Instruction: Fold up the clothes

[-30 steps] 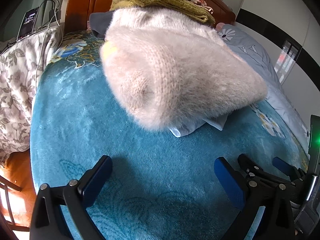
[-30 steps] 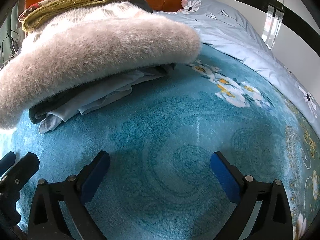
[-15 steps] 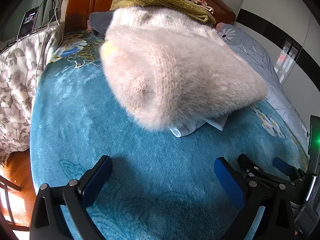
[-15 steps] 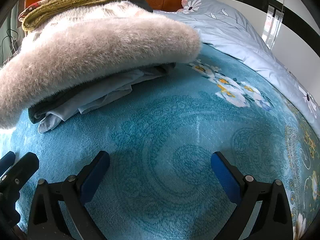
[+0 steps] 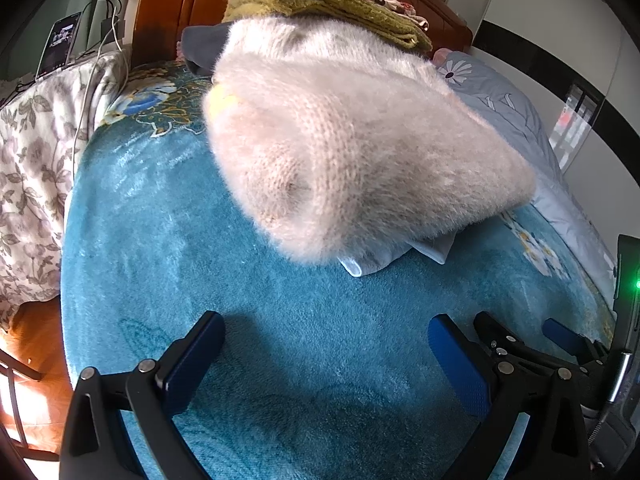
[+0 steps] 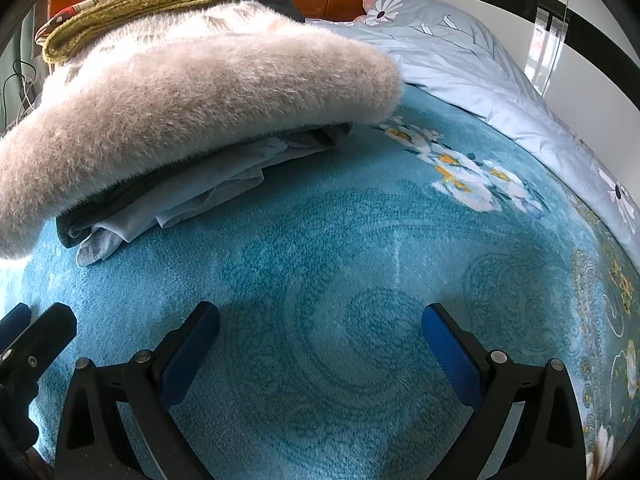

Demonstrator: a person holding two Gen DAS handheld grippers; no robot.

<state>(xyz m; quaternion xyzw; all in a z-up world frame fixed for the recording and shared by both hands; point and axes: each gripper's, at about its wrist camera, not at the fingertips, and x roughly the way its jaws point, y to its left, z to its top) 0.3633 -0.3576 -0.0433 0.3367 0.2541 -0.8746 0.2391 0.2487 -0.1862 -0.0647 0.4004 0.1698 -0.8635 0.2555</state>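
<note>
A folded fluffy pale-pink sweater [image 5: 352, 152] lies on top of a pile on the teal blanket [image 5: 160, 240]; it also shows in the right wrist view [image 6: 192, 92]. Under it lie a light-blue garment [image 6: 192, 204] and a dark one [image 6: 320, 136]. A folded olive knit [image 5: 332, 4] sits behind the sweater. My left gripper [image 5: 324, 344] is open and empty, low over the blanket in front of the pile. My right gripper [image 6: 320, 336] is open and empty beside it, to the right of the pile.
A grey-blue flowered duvet [image 6: 460, 56] lies along the right side of the bed. The wooden headboard [image 5: 176, 4] stands behind. A floral cloth [image 5: 36, 148] with cables and a phone lies at the left, past the bed edge.
</note>
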